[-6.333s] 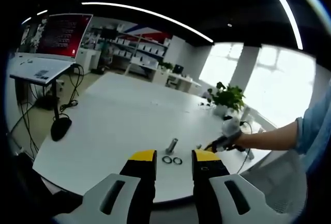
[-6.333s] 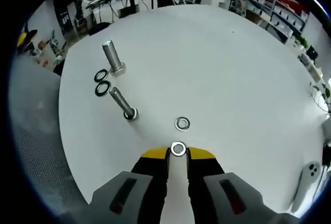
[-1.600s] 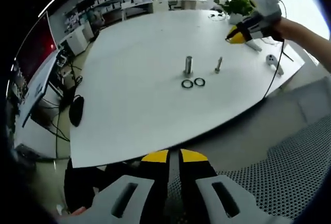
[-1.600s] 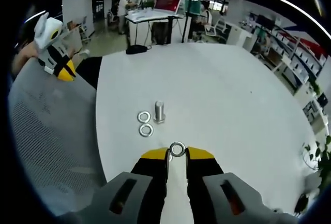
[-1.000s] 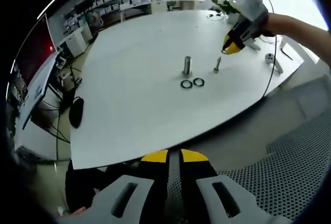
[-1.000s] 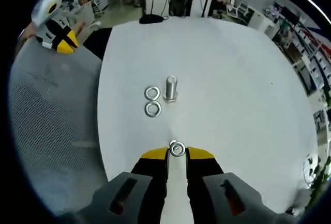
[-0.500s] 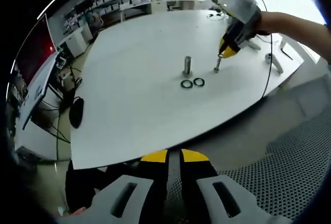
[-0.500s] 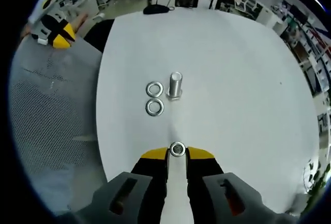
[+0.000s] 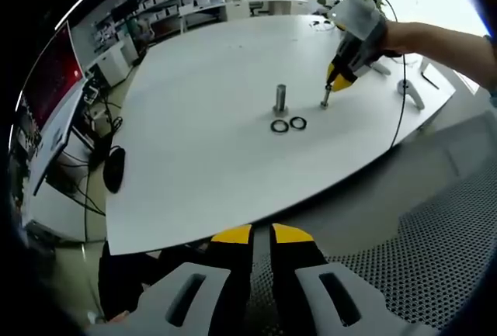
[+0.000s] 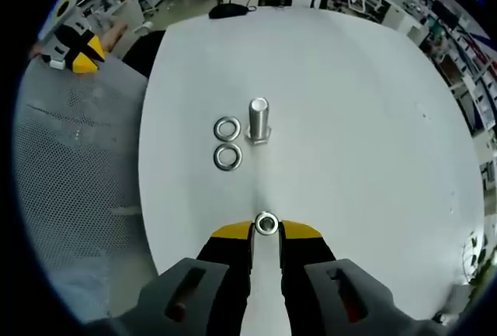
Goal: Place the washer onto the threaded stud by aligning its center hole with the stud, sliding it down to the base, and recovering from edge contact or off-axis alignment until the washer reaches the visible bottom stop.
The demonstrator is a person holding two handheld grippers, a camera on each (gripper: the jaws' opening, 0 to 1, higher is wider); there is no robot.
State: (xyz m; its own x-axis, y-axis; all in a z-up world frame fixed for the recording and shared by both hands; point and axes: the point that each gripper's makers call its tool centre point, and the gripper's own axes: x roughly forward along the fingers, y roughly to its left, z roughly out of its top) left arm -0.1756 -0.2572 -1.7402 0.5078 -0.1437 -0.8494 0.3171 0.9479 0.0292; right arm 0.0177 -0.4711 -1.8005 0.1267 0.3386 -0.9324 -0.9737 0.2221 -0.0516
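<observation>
Steel washer pinched in right gripper jaws hides the stud; left gripper closed empty.

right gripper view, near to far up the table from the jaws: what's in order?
right gripper shut on a washer → nearer loose washer → farther loose washer, about level with the upright bolt's base → bare white table.
</observation>
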